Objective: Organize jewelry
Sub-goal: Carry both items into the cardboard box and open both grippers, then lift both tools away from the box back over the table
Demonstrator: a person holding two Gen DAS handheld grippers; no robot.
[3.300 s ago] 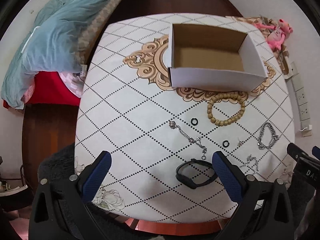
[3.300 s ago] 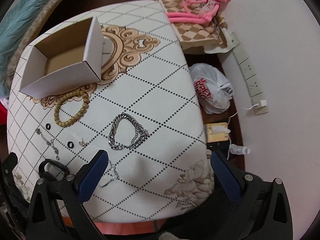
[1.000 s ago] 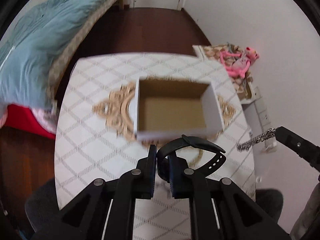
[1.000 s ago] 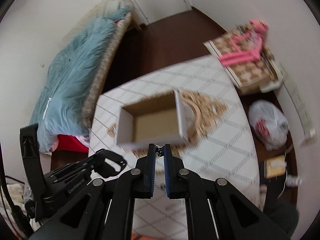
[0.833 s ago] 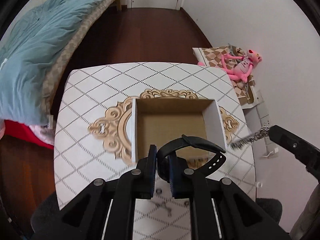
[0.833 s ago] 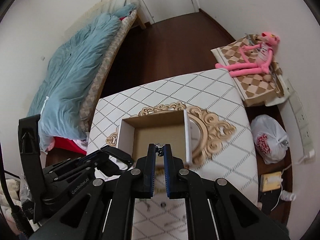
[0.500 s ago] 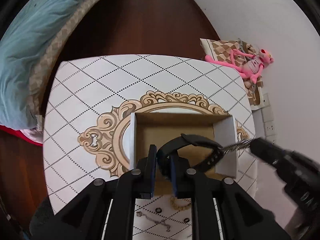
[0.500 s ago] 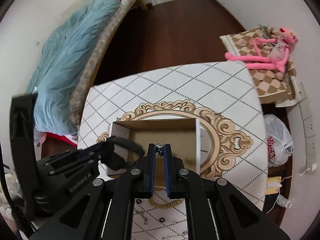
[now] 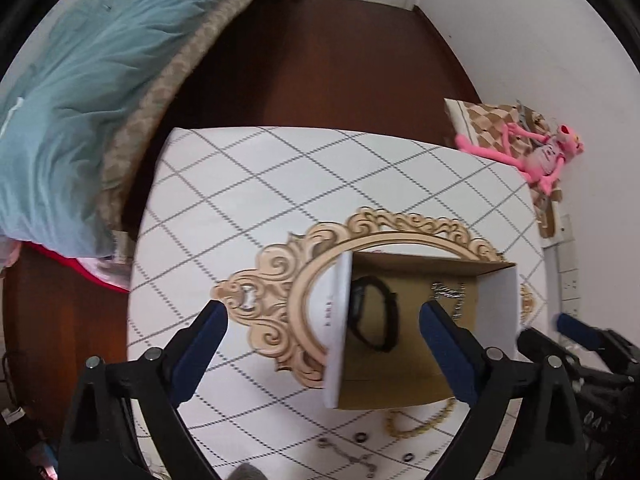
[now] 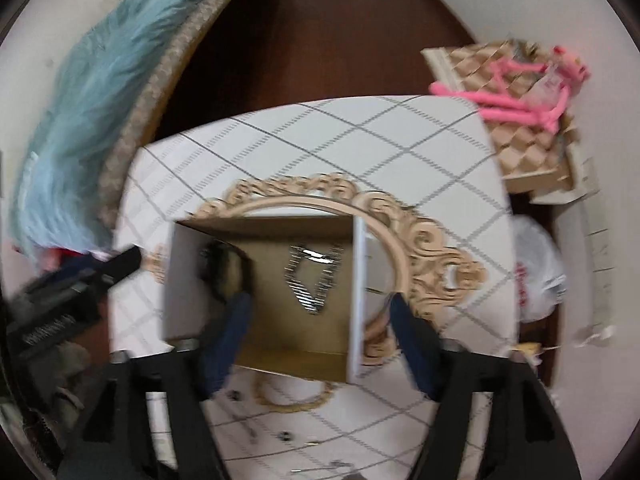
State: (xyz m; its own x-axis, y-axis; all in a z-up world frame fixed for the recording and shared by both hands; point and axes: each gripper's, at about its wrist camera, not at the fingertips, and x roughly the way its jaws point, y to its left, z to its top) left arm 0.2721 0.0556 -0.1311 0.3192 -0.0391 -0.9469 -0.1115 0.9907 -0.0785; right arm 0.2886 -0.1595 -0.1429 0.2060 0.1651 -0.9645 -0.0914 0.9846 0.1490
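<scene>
An open cardboard box (image 9: 338,344) (image 10: 182,280) stands on the patterned table. A black wristband (image 9: 374,316) (image 10: 222,276) lies inside it at the left, and a silver chain bracelet (image 9: 450,294) (image 10: 314,280) lies inside at the right. My left gripper (image 9: 322,326) is open and empty above the box's left wall. My right gripper (image 10: 320,312) is open and empty above the box. A wooden bead bracelet (image 9: 420,426) (image 10: 288,398), small black rings (image 9: 361,437) and thin chains (image 9: 348,456) lie on the table in front of the box.
The table (image 9: 256,184) has a gold ornate centre print. A bed with a blue quilt (image 9: 80,80) is at the left. A pink plush toy (image 9: 540,156) lies at the right by the wall. A white plastic bag (image 10: 536,276) sits beside the table.
Both grippers have opened over the box. The black wristband and the silver chain bracelet have dropped from them into the box.
</scene>
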